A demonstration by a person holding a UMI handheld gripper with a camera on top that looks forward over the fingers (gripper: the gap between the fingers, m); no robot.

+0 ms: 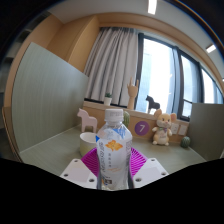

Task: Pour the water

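— Between my two pink pads (92, 163) stands the water bottle (114, 150), upright, cap on, label facing me. Both fingers of my tool (114, 170) look pressed against its sides, so I'd call it clamped on the bottle, low on the body.

— What worries you from here?

— The cap (114, 115), first. It looks closed, so tipping now would pour nothing; it has to come off before any water moves. Second, my grip sits low while the weight rides above it. Tilt fast and I reckon the bottle could pivot in the pads or slip out.

— And where would the water go?

— A white cup (89, 142) stands just behind the bottle to its left, near enough to reach, also near enough to knock over if I swing wide.

— Room to move?

— Some. The desk (50, 150) shows bare surface to the left of the cup. Further back it gets crowded: a purple block (142, 127), a small plush figure (162, 128), a toy horse (152, 103), a wooden giraffe shape (132, 96). A partition panel (40, 95) closes the left side, curtains (112, 60) and windows (165, 70) lie beyond. I'd keep the tilt leftward and short, away from the toys.
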